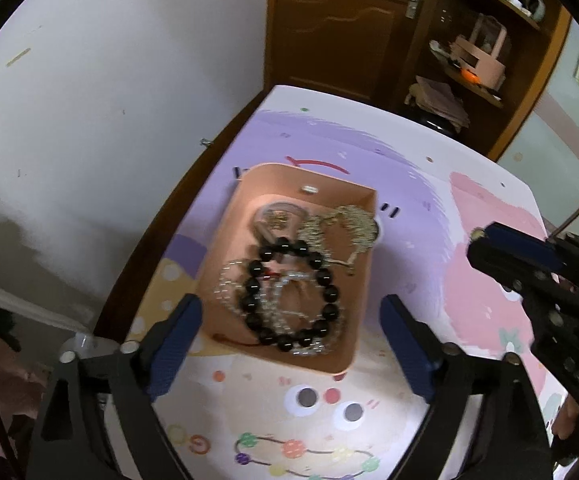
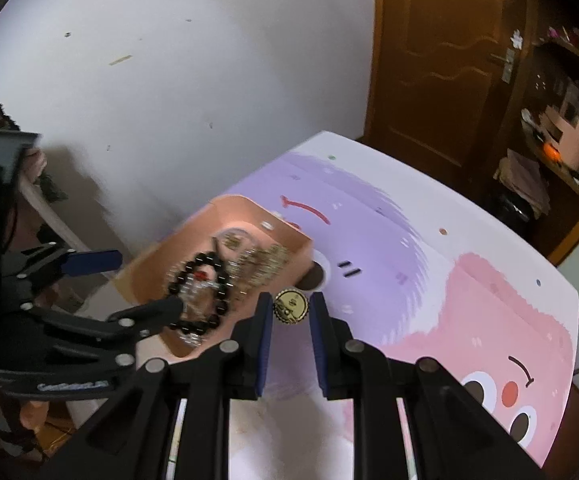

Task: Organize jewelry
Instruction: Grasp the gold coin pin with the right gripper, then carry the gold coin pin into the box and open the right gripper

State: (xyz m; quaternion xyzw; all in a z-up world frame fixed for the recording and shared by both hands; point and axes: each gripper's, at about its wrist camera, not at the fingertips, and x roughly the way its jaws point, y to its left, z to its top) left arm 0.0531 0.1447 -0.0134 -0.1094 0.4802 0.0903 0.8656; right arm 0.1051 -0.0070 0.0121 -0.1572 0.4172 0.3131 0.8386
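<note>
A pink tray [image 1: 245, 204] sits on the colourful cartoon mat [image 1: 409, 184]. It holds a black bead bracelet [image 1: 289, 296], a clear bead bracelet [image 1: 229, 284], a gold chain [image 1: 341, 224] and a small ring-shaped piece. My left gripper [image 1: 291, 322] is open, its fingers on either side of the tray's near end, just above it. My right gripper [image 2: 289, 308] is shut on a round gold brooch [image 2: 290, 306], held above the mat right of the tray [image 2: 225, 208]. It shows at the right in the left wrist view [image 1: 479, 240].
The table's left edge runs along a white wall [image 1: 109, 100]. A brown door [image 1: 329, 20] and a wooden shelf [image 1: 485, 40] with boxes stand behind the table. The mat's pink area [image 2: 489, 300] lies to the right.
</note>
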